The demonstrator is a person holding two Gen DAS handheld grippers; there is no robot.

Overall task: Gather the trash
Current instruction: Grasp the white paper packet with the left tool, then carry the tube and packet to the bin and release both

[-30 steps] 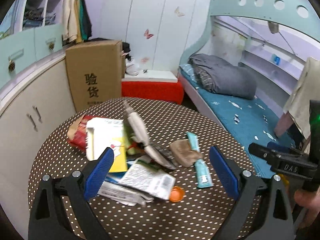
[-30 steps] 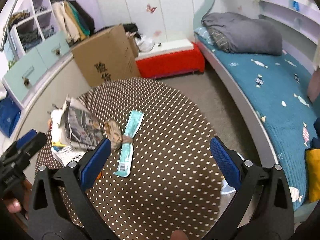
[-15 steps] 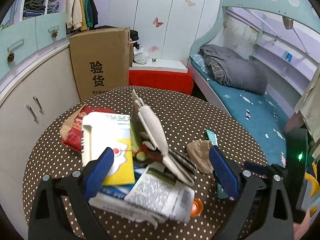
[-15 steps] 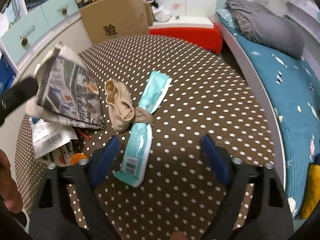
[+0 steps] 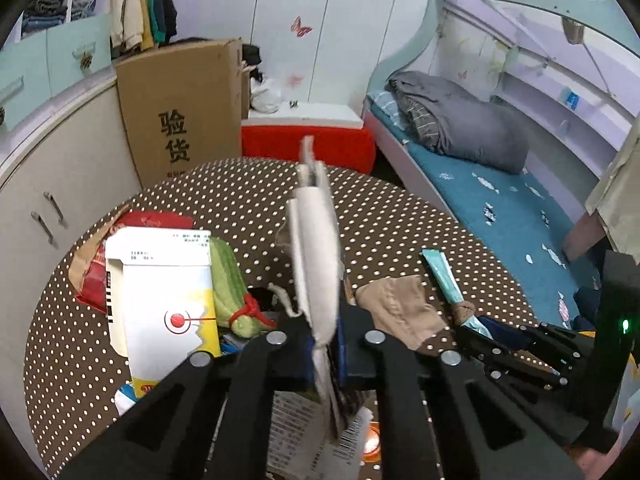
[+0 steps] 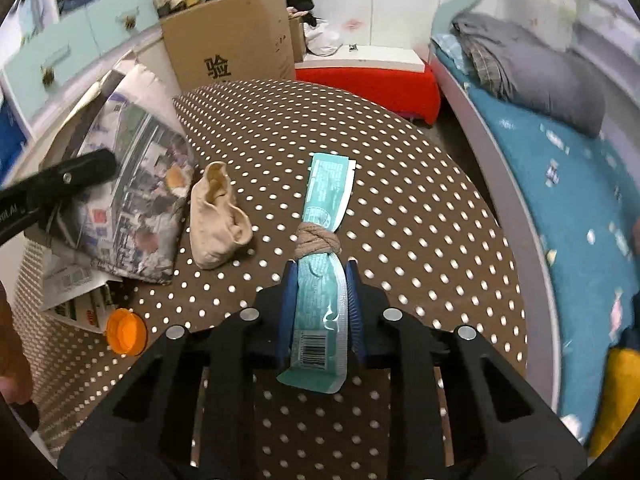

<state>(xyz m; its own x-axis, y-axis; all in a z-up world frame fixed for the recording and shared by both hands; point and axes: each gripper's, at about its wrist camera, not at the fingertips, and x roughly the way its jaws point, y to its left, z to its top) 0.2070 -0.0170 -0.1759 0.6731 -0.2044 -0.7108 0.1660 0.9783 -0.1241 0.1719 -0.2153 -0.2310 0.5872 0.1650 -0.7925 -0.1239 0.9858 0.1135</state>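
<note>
Progress: Early, I judge. I have two pieces of trash gripped, neither is binned, and most of the litter is still on the desk (image 6: pixel 420 184). No bin shows in either view.
Left gripper (image 5: pixel 326 344): My jaws have just closed and now pinch a folded newspaper (image 5: pixel 316 248), which stands up on edge in front of my camera.
Right gripper (image 6: pixel 320 312): My jaws have just closed on the near end of a teal wrapper (image 6: pixel 326 216), squeezing it from both sides.
Teal wrapper: Long, flat and crinkly, with a barcode at the near end. A tan stocking (image 6: pixel 318 242) is knotted round its middle. It lies along the desk, pointing away from me, near the desk's centre.
Newspaper: Grey-white folded sheets, floppy, at the left of the desk, over the heap.
Left to collect: A beige sock (image 6: pixel 216 216) just left of the wrapper; an orange cap (image 6: pixel 126 332) near the front left; a white and yellow box (image 5: pixel 160 292); a red packet (image 5: pixel 96 272); a green vegetable tied in red (image 5: pixel 230 284); printed papers under the heap.
Desk: Round, brown with white dots.
</note>
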